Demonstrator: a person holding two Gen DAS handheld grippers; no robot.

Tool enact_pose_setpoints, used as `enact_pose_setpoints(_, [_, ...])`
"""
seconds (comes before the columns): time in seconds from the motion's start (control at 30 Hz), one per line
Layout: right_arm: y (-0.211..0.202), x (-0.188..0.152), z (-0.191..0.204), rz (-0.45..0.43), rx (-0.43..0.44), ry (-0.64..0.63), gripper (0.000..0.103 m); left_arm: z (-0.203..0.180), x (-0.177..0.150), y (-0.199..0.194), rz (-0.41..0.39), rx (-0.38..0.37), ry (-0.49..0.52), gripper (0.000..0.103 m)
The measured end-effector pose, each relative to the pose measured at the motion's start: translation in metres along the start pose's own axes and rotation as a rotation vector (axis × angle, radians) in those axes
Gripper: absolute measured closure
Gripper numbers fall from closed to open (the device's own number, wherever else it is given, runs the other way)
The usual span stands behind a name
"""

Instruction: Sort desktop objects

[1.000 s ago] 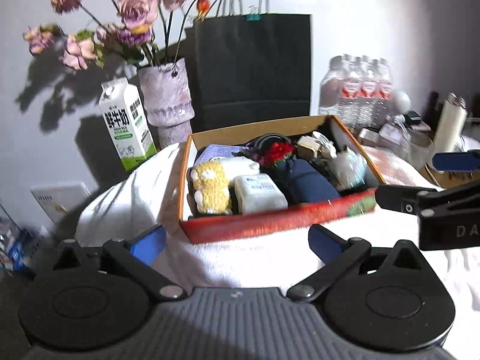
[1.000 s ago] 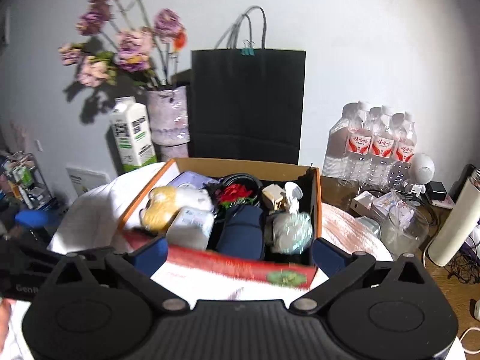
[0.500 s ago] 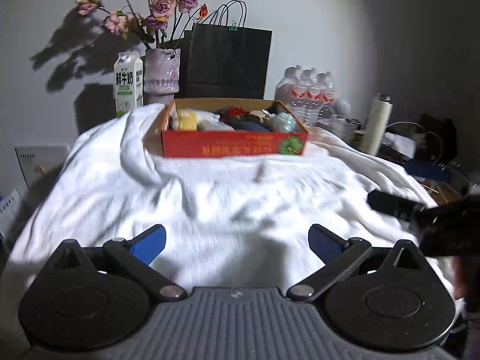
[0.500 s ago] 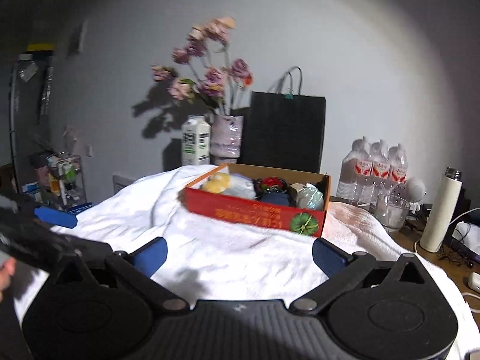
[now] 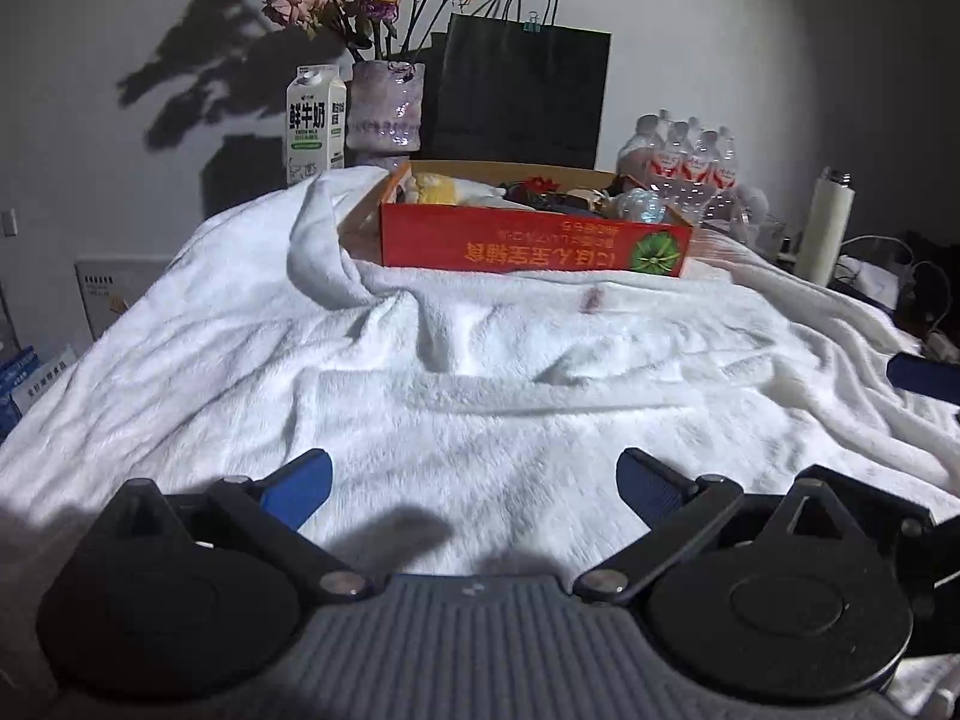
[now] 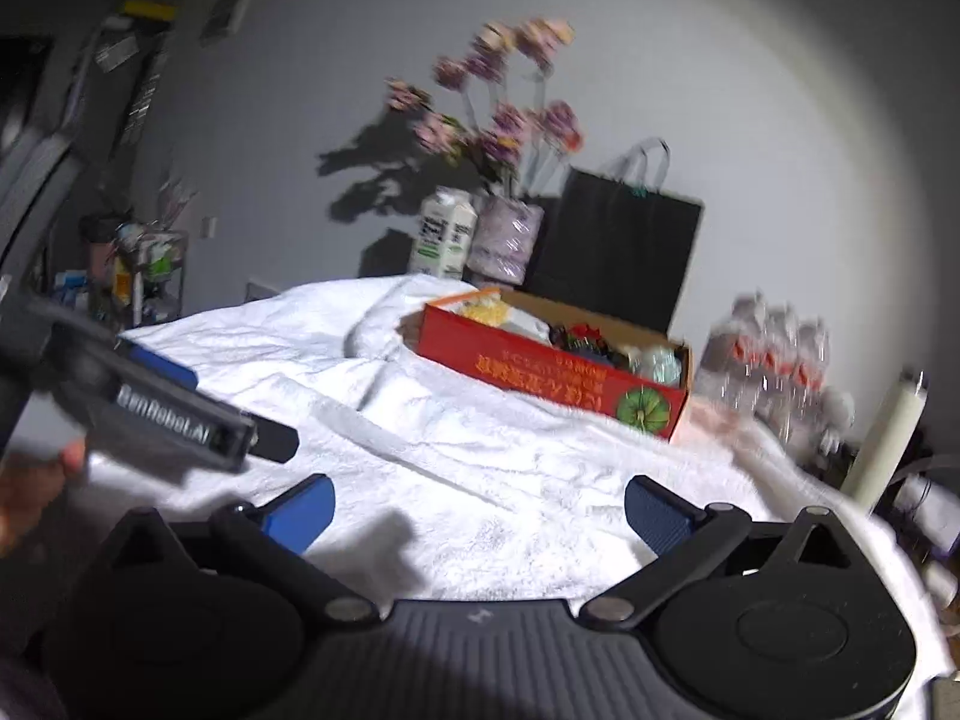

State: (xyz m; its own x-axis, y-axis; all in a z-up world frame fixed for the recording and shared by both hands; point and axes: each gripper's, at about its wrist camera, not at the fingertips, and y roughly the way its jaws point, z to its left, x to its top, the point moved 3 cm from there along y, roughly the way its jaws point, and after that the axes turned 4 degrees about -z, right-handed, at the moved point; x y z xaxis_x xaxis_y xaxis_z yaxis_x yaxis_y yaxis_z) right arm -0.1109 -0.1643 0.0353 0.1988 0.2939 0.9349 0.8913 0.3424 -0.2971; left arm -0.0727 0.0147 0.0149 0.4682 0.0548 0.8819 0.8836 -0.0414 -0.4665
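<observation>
Both my tools hang empty with fingers spread wide, the left tool (image 5: 474,483) and right tool (image 6: 479,507) low over the white towel (image 5: 480,396) covering the desk. Well beyond them sits the red box (image 5: 531,243), filled with small objects, before the black bag (image 5: 522,96).

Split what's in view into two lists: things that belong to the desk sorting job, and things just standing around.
Job:
red box filled with small items
left gripper, open, empty
right gripper, open, empty

Standing around:
white towel
milk carton
flower vase
black paper bag
water bottles
white flask
</observation>
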Motion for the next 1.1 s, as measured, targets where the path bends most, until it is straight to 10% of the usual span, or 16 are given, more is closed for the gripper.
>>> enact_pose_setpoints(0.4, [0.119, -0.019, -0.05, 0.224, -0.146, 0.262, 0.0, -0.007, 0.014, 0.083, 0.075, 0.037, 0.052, 0.0])
enact_pose_setpoints(1.1, [0.137, -0.036, -0.064, 0.318, -0.12, 0.302, 0.0, -0.011, 0.01, 0.097, 0.135, -0.034, 0.051, 0.0])
